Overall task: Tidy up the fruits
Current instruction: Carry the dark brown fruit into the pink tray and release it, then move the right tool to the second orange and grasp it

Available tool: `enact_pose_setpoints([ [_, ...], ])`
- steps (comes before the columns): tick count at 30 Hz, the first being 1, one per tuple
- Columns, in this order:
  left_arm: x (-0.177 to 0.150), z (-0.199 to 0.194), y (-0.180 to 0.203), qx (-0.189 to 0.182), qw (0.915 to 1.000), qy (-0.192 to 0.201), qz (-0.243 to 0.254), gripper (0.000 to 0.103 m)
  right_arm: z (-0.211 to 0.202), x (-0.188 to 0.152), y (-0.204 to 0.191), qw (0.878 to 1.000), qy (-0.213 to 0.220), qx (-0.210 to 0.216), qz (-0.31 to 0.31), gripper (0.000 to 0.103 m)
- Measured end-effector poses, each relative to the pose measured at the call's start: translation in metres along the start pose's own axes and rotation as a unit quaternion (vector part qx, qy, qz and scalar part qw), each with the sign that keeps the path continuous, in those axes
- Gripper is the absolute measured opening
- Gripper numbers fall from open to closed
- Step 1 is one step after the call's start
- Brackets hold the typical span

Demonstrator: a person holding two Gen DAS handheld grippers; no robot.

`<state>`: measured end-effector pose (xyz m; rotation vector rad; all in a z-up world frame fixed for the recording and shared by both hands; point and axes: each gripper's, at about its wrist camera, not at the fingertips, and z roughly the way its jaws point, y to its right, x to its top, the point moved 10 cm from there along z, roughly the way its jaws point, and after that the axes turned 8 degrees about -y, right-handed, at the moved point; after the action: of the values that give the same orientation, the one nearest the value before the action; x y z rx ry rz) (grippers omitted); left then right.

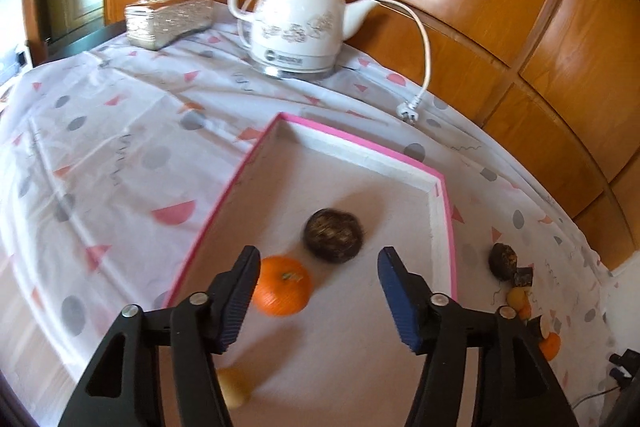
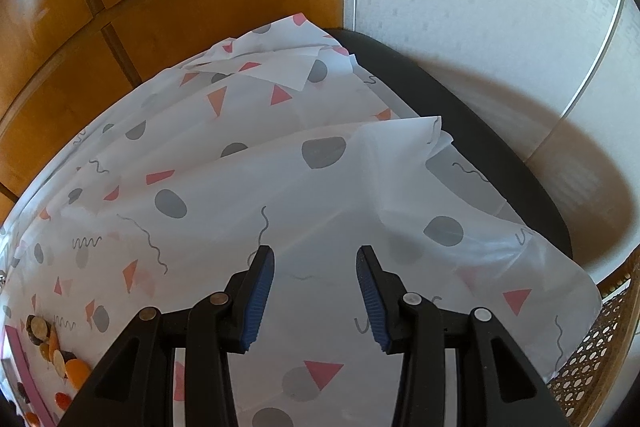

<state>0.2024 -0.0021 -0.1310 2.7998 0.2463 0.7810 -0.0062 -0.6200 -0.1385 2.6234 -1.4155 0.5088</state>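
Note:
A pink-rimmed white tray (image 1: 448, 219) lies on the patterned tablecloth. In it sit an orange (image 1: 282, 285), a dark brown round fruit (image 1: 333, 235) and a pale yellow fruit (image 1: 234, 387), the last partly hidden under my left finger. My left gripper (image 1: 316, 263) is open and empty above the tray, with the orange by its left finger. Several loose fruits (image 1: 520, 291) lie on the cloth right of the tray; they also show in the right wrist view (image 2: 60, 359). My right gripper (image 2: 316, 267) is open and empty over bare cloth.
A white electric kettle (image 1: 296, 23) with its cord and plug (image 1: 410, 105) stands at the back. A silver tissue box (image 1: 170, 17) is left of it. Wooden panels line the back. The cloth bunches and folds (image 2: 400, 147) near the table's dark right edge (image 2: 460, 99).

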Motion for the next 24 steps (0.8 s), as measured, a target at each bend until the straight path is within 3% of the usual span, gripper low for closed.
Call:
enact_pose_setpoints([
  [5,-0.016,-0.018,-0.034,0.025,0.9993,0.006,-0.029,0.072,0.0,-0.002,-0.003,1.0,-0.003,0.003,-0.005,0.043],
  [17,-0.061,-0.04,-0.106,0.077,0.9925,-0.001,-0.095,0.078,-0.002,-0.009,-0.026,0.999,-0.004,0.027,-0.044,0.043],
  [24,-0.075,-0.037,-0.116,0.086,0.9897,-0.009,-0.114,0.079,-0.002,-0.03,-0.078,0.987,-0.018,0.064,-0.147,0.043],
])
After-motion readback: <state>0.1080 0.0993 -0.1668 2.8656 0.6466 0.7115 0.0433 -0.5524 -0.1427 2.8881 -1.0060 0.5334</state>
